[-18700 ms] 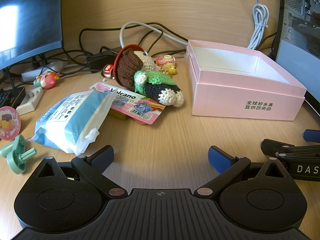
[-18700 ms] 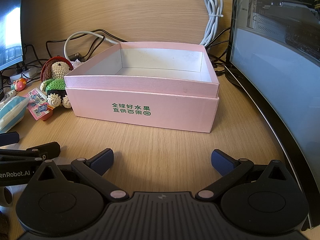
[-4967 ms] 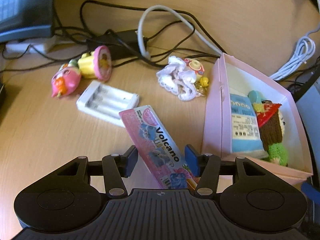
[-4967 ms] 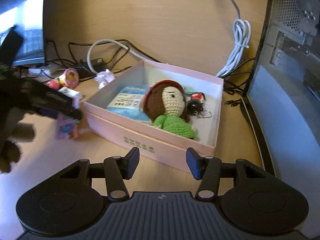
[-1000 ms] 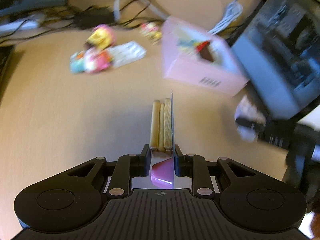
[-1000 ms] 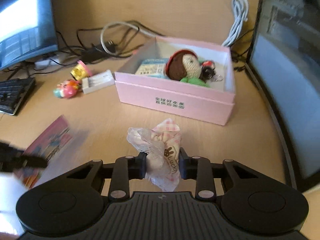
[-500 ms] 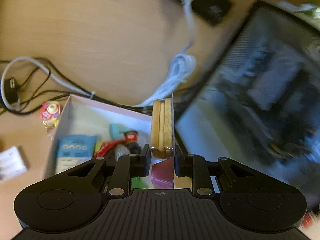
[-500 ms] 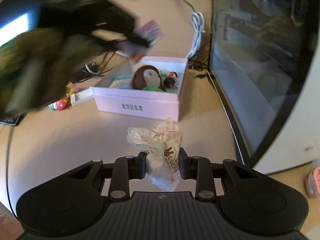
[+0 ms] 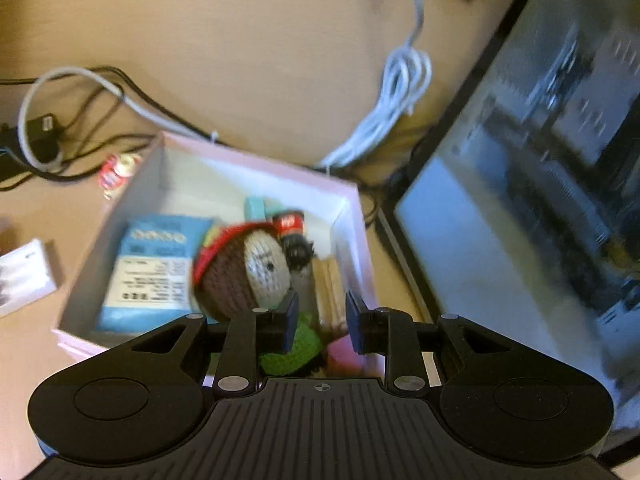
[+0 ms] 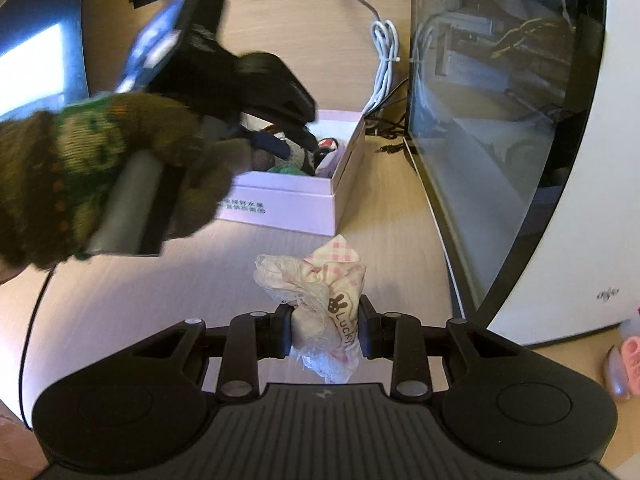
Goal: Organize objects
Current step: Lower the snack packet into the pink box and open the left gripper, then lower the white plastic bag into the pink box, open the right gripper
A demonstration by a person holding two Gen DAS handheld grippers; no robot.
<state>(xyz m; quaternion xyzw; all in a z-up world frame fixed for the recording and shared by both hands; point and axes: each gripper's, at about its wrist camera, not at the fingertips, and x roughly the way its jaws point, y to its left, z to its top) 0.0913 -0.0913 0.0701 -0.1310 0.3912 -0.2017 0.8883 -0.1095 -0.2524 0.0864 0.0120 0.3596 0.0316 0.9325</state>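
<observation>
Pouch (image 10: 320, 304) first: it's a little frilly pink-check fabric bag with a bunny and "Lucky" on it, and the right gripper (image 10: 324, 340) is clamped on it about mid-body, lace spilling out above and below the pads. Looks super light and squishy to me, so it'll just deform and won't slip, and pinching the bunched middle like this seems the safest hold. It's up over the surface (image 10: 140, 300), near side of the pink box (image 10: 288, 204), not in it yet.

Left gripper (image 9: 320, 322) is over the box's right end with its jaws apart and nothing between them. Right past its pads, the snack pack (image 9: 330, 294) sits inside against the right wall, stiff sticks in a crinkly wrapper by the look of it. Left of that is the crochet doll (image 9: 244, 272), then a blue tissue pack (image 9: 154, 264) at the left end, with a small red-capped keychain figure (image 9: 292, 236) behind the doll.

Outside the box, a white battery case (image 9: 24, 276) lies at the far left.

My guess is the pouch goes in next, probably into the gap at the far side of the box.
</observation>
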